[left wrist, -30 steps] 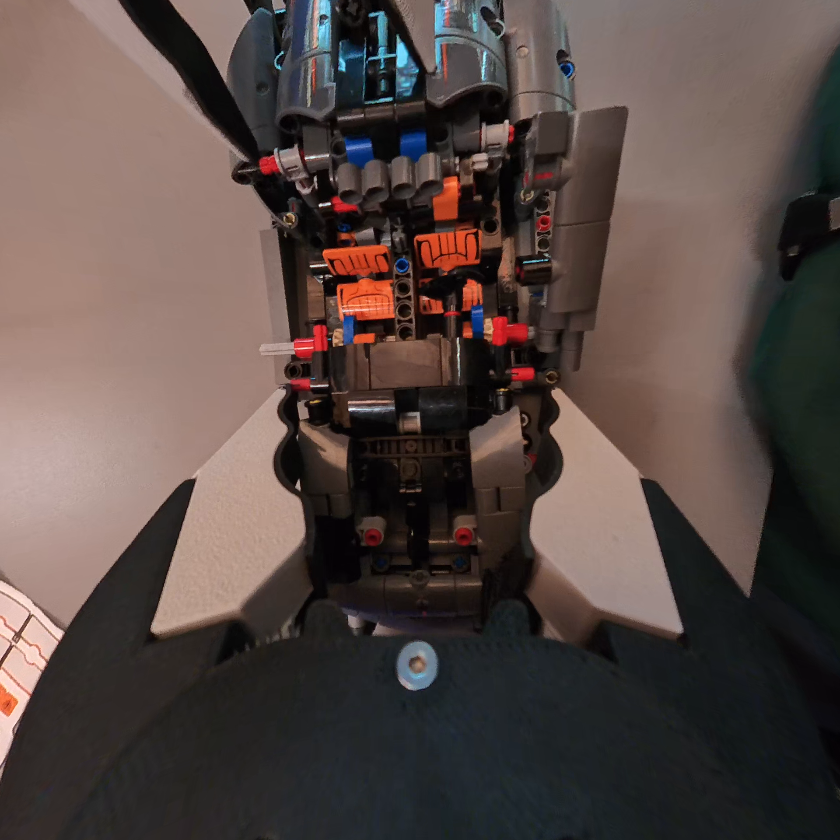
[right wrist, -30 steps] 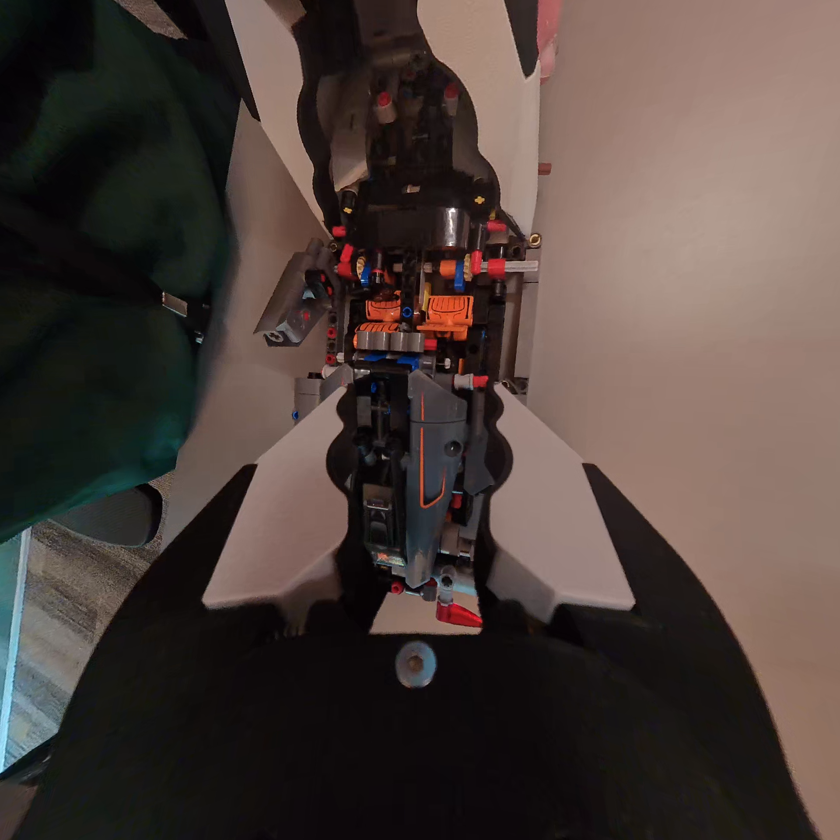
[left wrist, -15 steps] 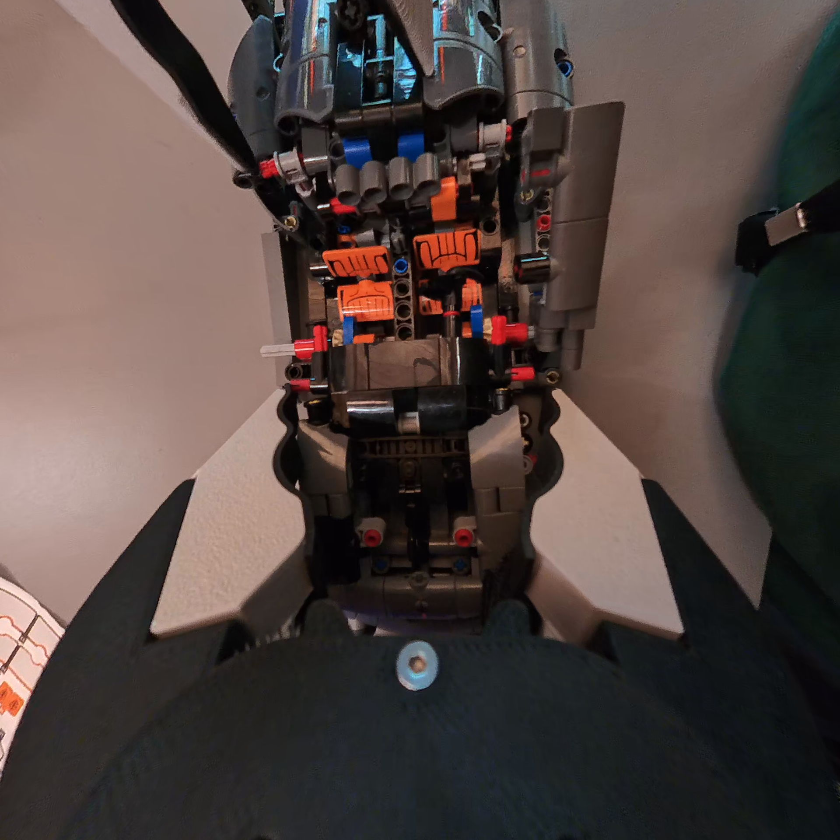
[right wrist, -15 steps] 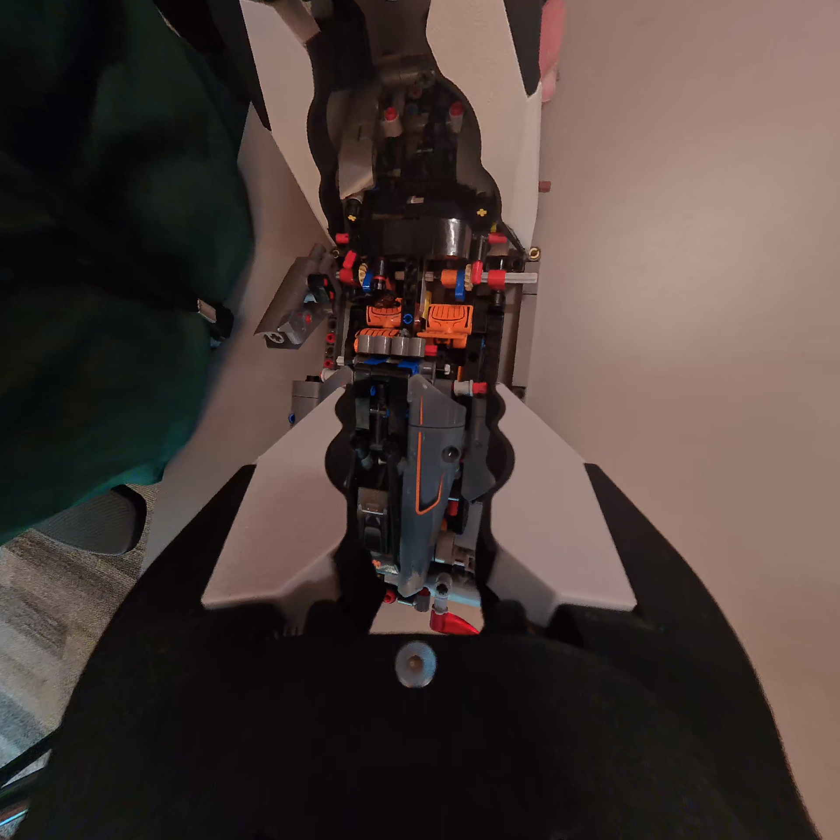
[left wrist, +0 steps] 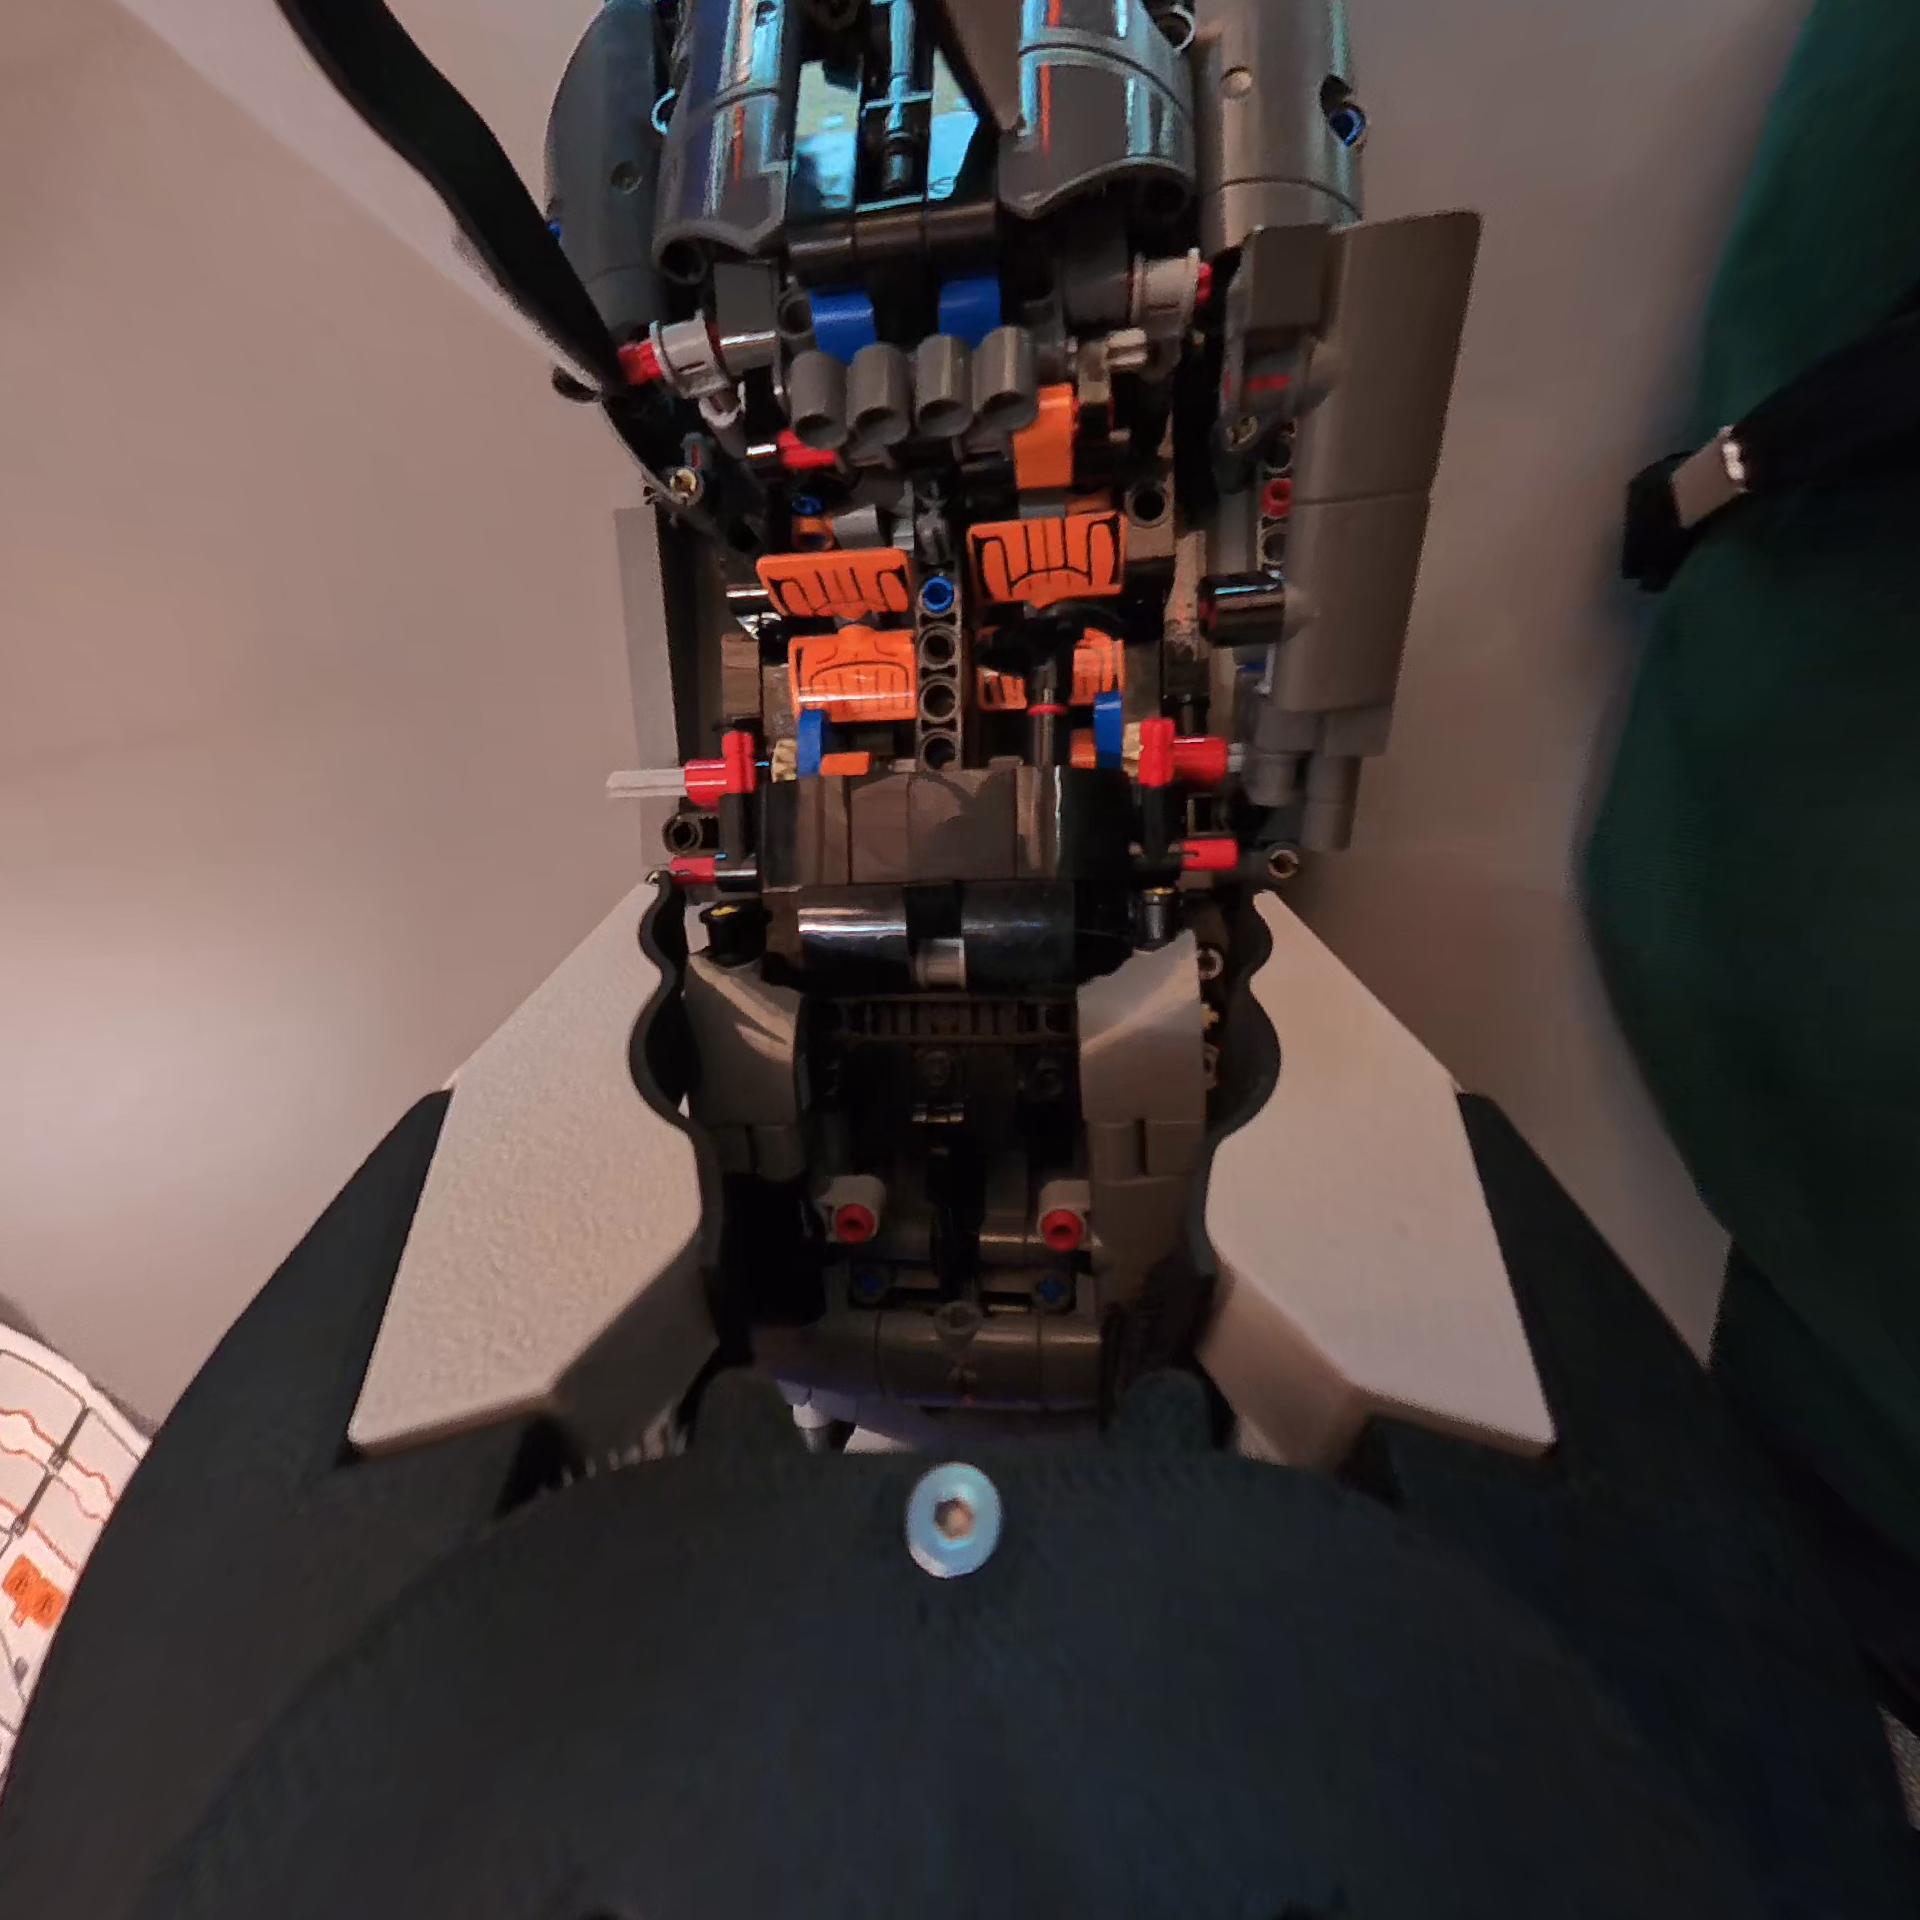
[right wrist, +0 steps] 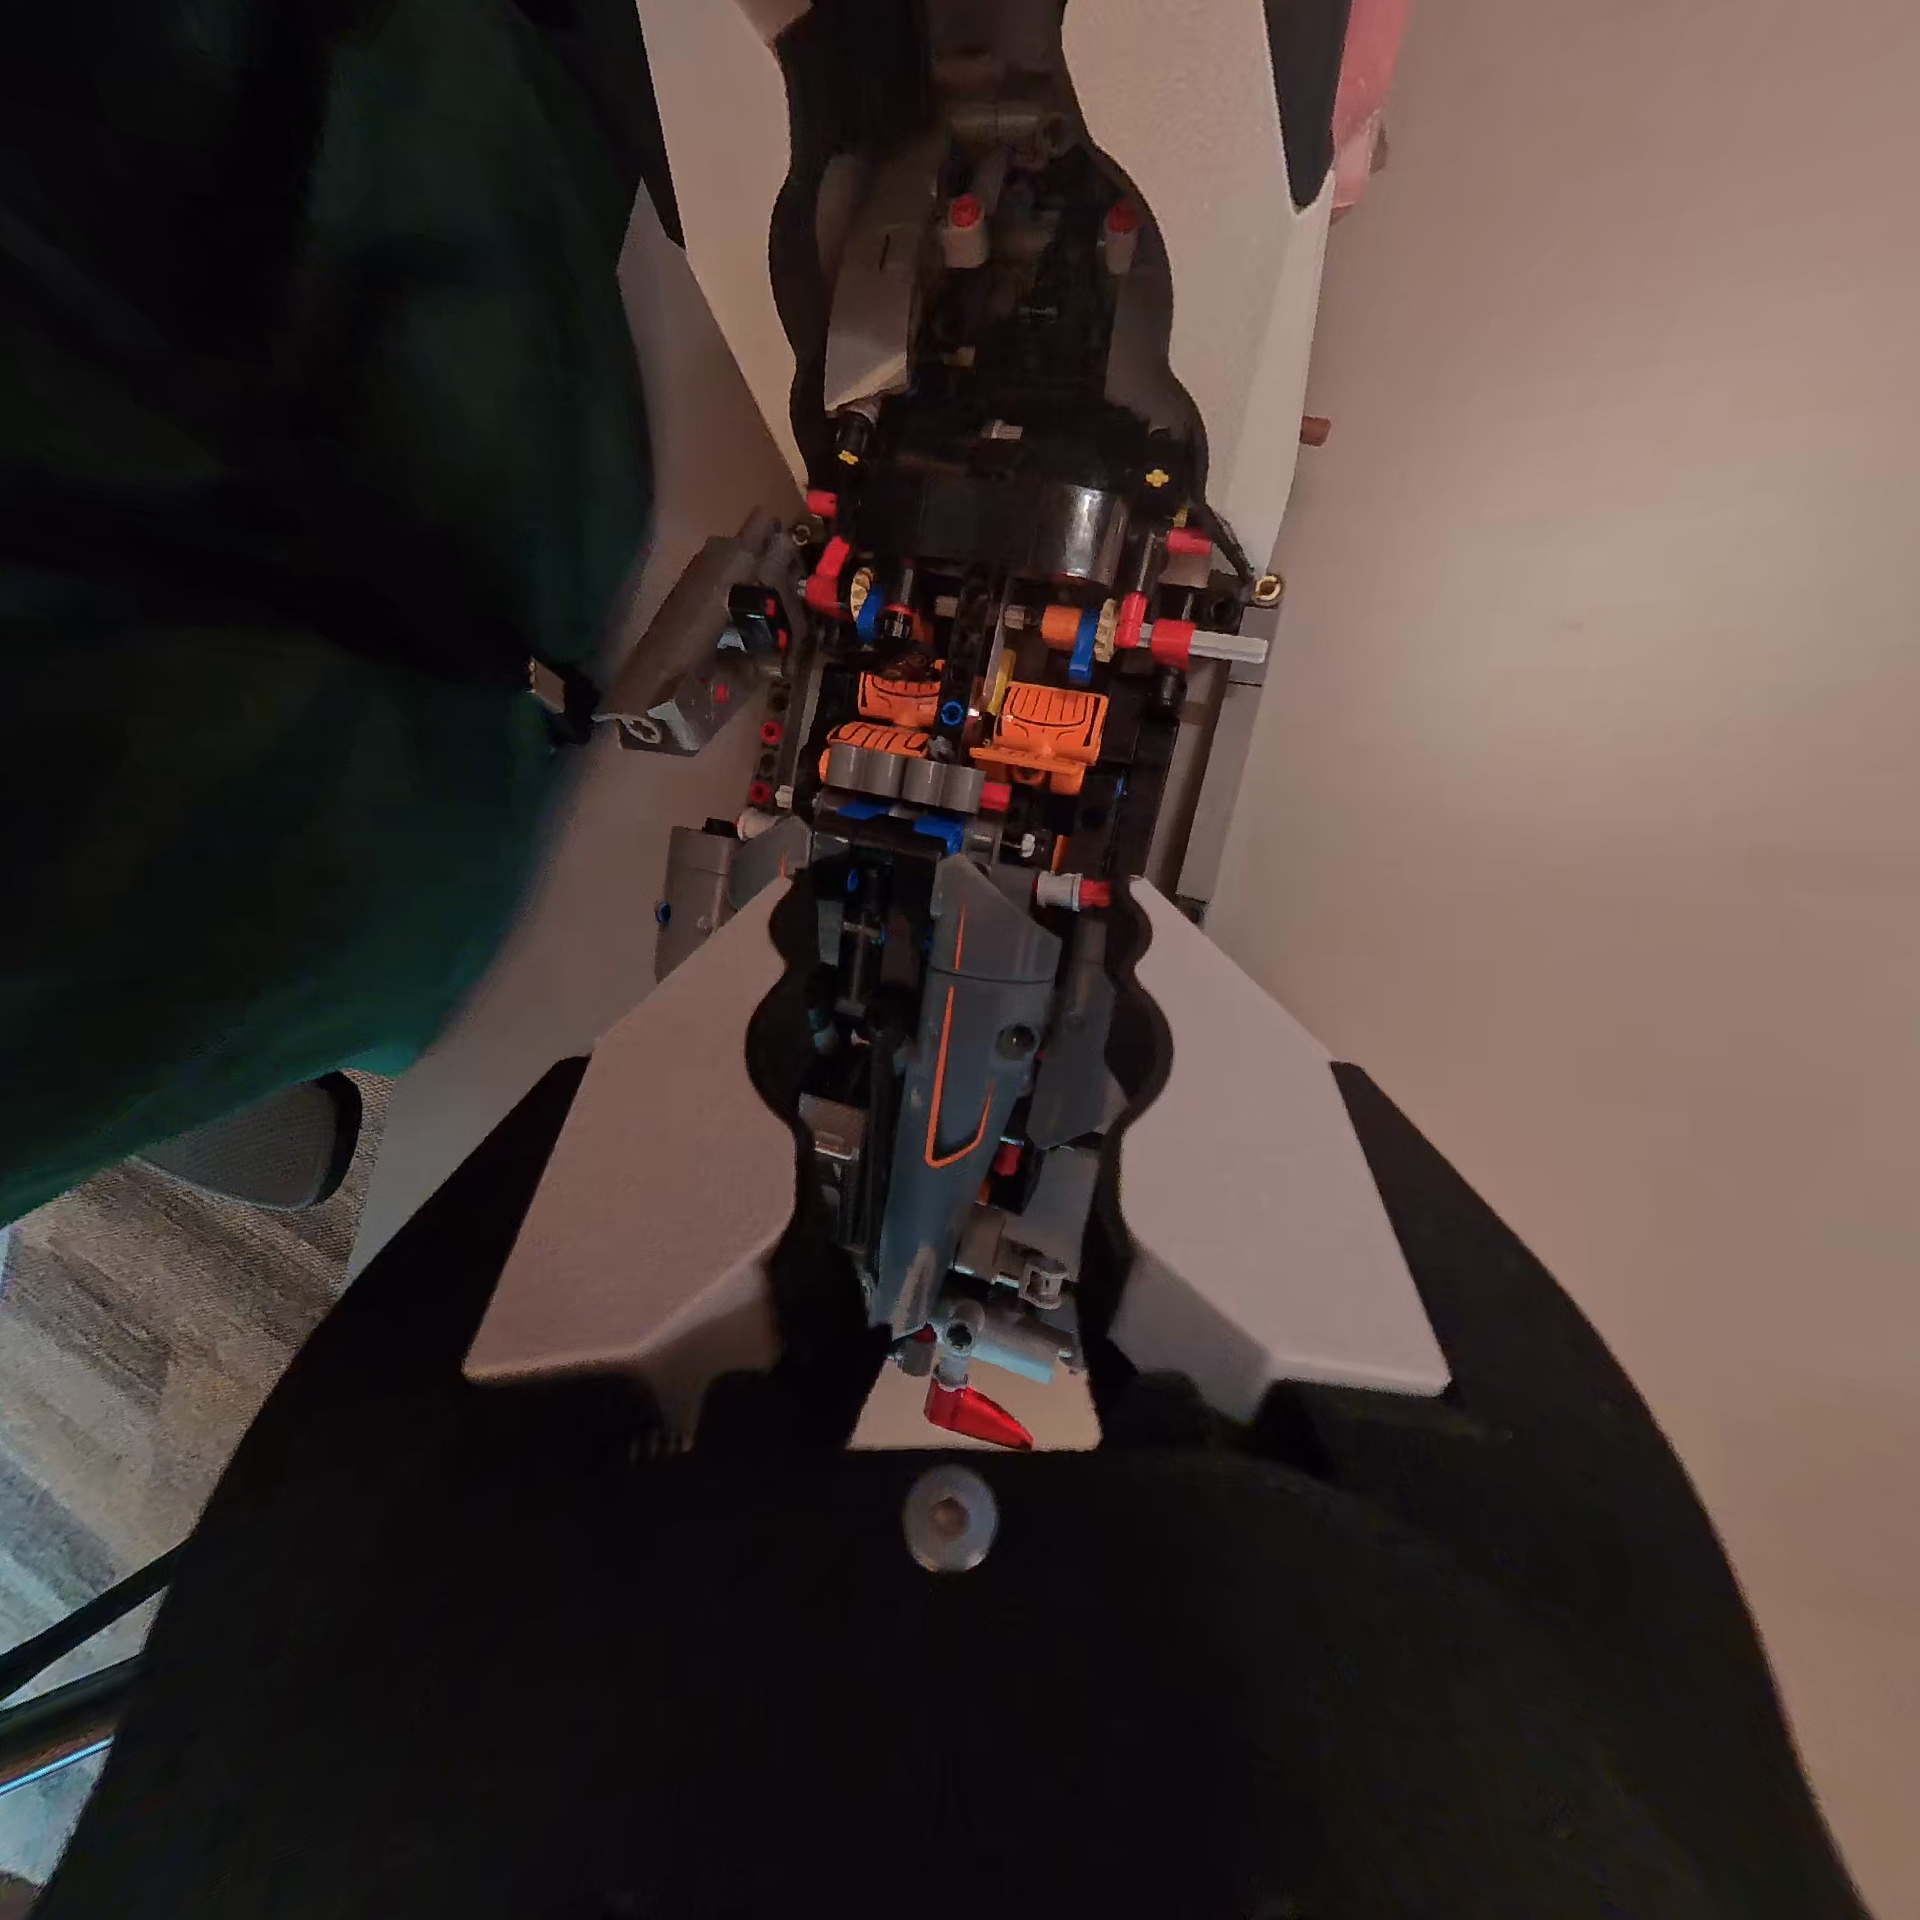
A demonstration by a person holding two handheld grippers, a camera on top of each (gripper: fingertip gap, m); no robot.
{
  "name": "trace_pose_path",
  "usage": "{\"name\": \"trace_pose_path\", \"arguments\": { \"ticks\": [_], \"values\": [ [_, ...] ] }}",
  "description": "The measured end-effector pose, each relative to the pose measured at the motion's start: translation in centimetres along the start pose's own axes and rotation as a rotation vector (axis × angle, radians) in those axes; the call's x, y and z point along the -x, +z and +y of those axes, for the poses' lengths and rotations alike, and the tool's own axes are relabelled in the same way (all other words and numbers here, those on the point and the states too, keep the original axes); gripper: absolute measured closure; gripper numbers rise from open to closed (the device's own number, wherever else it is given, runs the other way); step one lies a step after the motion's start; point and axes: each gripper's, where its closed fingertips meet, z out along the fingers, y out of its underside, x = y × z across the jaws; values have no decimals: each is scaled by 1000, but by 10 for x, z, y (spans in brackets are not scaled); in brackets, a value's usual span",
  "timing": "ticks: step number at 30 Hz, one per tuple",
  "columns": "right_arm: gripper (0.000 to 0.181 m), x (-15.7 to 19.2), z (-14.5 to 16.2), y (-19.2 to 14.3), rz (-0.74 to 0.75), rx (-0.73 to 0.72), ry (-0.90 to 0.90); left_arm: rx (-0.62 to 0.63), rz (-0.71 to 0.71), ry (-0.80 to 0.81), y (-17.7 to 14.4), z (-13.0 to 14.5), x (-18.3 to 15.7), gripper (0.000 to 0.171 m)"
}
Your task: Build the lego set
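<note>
A long Lego Technic car model, dark grey and black with orange seats and red and blue pins, is held between both grippers above a pale table. My left gripper is shut on one end of the model, its white fingers pressing both sides. My right gripper is shut on the opposite end, where a blue-grey panel with orange lines sits. The left gripper also shows at the top of the right wrist view. A grey door panel hangs open on the model's side.
A person's dark green sleeve is close beside the model and fills the left of the right wrist view. A printed instruction sheet lies at the lower left. Carpeted floor shows past the table edge.
Both grippers keep their hold on the model, which has barely moved. The green sleeve has shifted beside it, and the right wrist view has tilted slightly.
</note>
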Motion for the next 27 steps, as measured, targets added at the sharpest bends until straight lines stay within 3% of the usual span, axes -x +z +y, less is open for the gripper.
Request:
{"name": "trace_pose_path", "arguments": {
  "ticks": [7, 9, 11, 16, 19, 21, 27],
  "values": [
    [127, 7, -2, 2, -12, -29, 15, -3, 21, 1, -2, 1, -6, 70],
    [121, 10, -6, 0, -56, -92, 63, -37, 83, -44, -9, -2, -10, 70],
    [126, 13, -13, -5, -94, -176, 91, -90, 136, -108, -24, -4, -10, 72],
    [132, 2, -17, -17, -108, -268, 135, -278, 149, -200, -56, -37, 3, 101],
    [138, -6, -13, -12, -96, -240, 132, -303, 154, -207, -44, -60, -1, 107],
    [147, -5, -12, -9, -124, -238, 130, -254, 124, -207, -27, -63, 3, 118],
    [160, -13, -11, -6, -166, -261, 152, -234, 187, -241, -10, -66, -2, 129]
  ]
}}
